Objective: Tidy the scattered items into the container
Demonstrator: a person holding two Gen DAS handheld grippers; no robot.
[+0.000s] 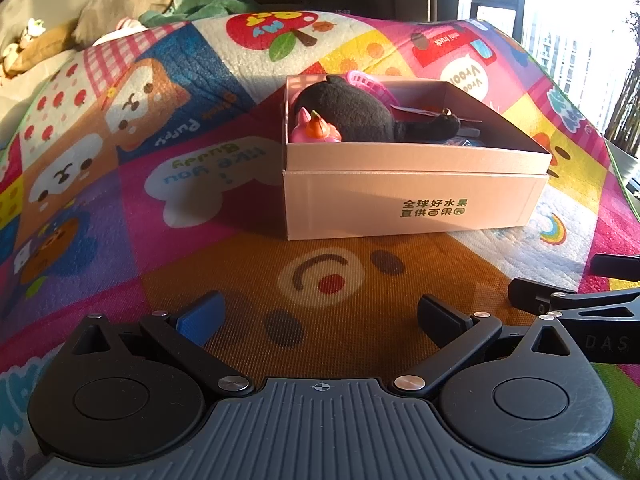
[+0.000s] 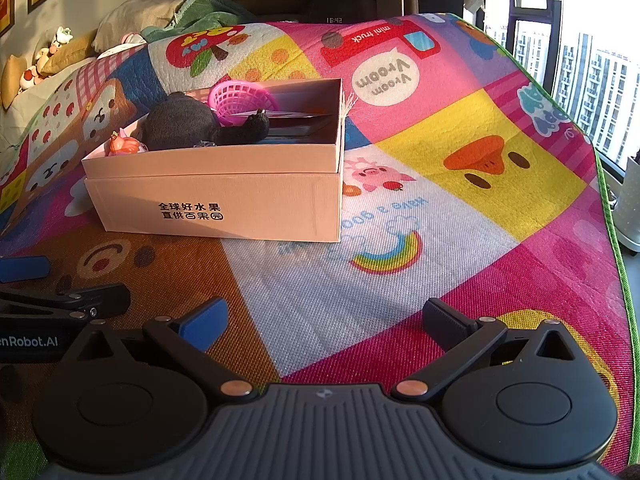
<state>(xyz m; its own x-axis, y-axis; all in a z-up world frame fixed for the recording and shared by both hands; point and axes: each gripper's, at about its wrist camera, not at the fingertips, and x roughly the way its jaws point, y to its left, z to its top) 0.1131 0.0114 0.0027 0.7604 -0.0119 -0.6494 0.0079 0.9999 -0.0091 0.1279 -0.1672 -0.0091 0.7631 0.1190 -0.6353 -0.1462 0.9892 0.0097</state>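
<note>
A cardboard box (image 1: 412, 204) with green print stands on the colourful play mat, ahead of both grippers; it also shows in the right wrist view (image 2: 224, 204). Inside lie a black plush toy (image 1: 352, 114) (image 2: 188, 124), a pink plastic basket (image 1: 370, 84) (image 2: 240, 100), a small pink and orange toy (image 1: 314, 128) (image 2: 124, 145) and a dark flat item (image 2: 300, 128). My left gripper (image 1: 320, 320) is open and empty, low over the mat before the box. My right gripper (image 2: 324, 324) is open and empty, to the right of the left one.
The play mat (image 2: 460, 208) covers the surface; its green edge runs down the right side by a window. Pillows, a green cloth and soft toys (image 1: 132, 12) lie at the far left. The right gripper's fingers (image 1: 560, 300) show at the right edge of the left view.
</note>
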